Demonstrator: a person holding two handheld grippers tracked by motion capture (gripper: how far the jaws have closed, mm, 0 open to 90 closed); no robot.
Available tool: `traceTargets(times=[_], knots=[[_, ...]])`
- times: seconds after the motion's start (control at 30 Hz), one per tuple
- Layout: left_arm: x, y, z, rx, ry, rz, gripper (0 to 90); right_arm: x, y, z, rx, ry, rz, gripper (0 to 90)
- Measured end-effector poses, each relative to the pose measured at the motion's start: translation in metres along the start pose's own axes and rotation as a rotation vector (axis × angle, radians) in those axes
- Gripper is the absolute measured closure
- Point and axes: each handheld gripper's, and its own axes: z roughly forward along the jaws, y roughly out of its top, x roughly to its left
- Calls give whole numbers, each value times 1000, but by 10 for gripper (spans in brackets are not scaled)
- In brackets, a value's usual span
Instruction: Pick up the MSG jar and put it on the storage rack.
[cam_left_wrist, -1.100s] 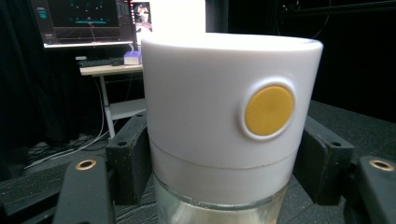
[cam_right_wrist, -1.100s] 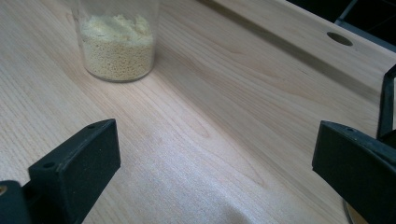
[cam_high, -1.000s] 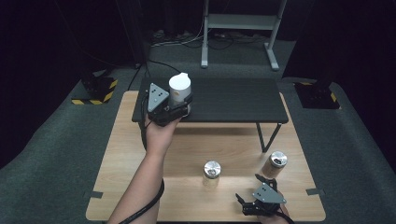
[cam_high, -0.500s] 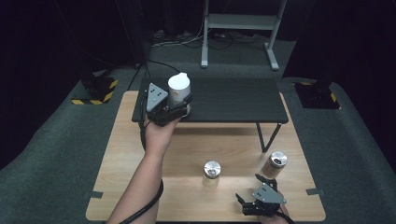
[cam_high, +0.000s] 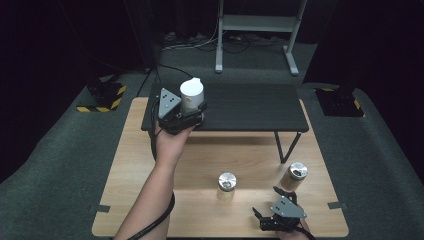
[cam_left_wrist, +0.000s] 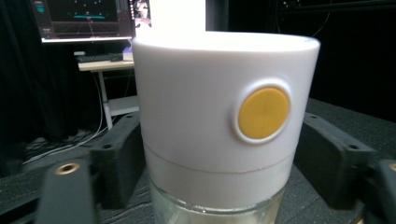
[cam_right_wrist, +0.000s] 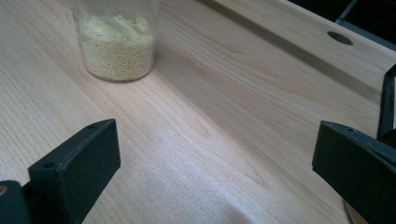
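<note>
I have just set the white-capped jar (cam_high: 192, 96) down on the near left end of the black shelf (cam_high: 250, 107), and my left gripper (cam_high: 186, 111) has just been opening: in the left gripper view the jar (cam_left_wrist: 224, 126) stands between my jaws, and the pads sit a little off its sides rather than pressing on it, so I judge the grip released. The placing step looks all but done. What comes next, as I read it, is to draw the left gripper straight back toward me without nudging the jar, since it stands close to the shelf's front edge and a sideways brush could tip it. The jar itself has a broad white cap with a round yellow button on its side, a seam below that, and clear glass at the bottom. My right gripper (cam_high: 270, 216) waits low at the near edge of the wooden table (cam_high: 125, 190), jaws wide apart and holding nothing; ahead of it stand a metal-lidded jar (cam_high: 226, 186) of pale yellow grains and an open jar (cam_high: 295, 175) to its right.
</note>
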Motion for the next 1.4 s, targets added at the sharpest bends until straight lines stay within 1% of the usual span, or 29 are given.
traceTargets(times=[0.03, 0.07, 0.13, 0.2, 0.23, 0.3, 0.33, 0.5, 0.8, 1.0, 1.03, 1.13, 1.4], knots=[[0, -1, 0, -1, 5, -7, 165, 0, 0, 0, 1, 0, -2, 0], [-1, -1, 0, -2, 4, -9, 140, 0, 0, 0, 2, 0, -3, 0], [-2, -1, -1, -2, 6, 0, 130, 0, 0, 0, 3, 0, -4, 0], [-3, -1, -2, -1, 17, 15, 99, 1, 0, 0, 3, 0, -5, 0], [-3, -1, -2, 0, 24, 16, 60, 1, 0, 0, 3, 0, -6, 0], [-3, 0, -3, 6, 20, 7, 17, 1, 0, 0, 5, -1, -8, 0], [-3, 0, -3, 4, 17, 11, 4, 1, 0, 0, 5, 0, -10, 0], [-5, 1, -7, 6, 20, 27, 2, 1, 0, 0, 4, 0, -8, 0], [-8, 0, -14, 11, 20, 42, 2, 1, 0, 0, 5, 1, -10, 0], [-9, -4, -23, -2, 22, 56, 2, 1, 0, 1, 6, -1, -14, 0], [-8, -5, -27, -2, 19, 52, 2, 1, 0, 1, 6, -1, -13, 0], [-8, -8, -30, 3, 14, 43, 2, 1, 0, 1, 7, -2, -14, 0], [-6, -11, -42, 1, 20, 58, 2, 1, 0, 1, 8, -3, -17, 0]])
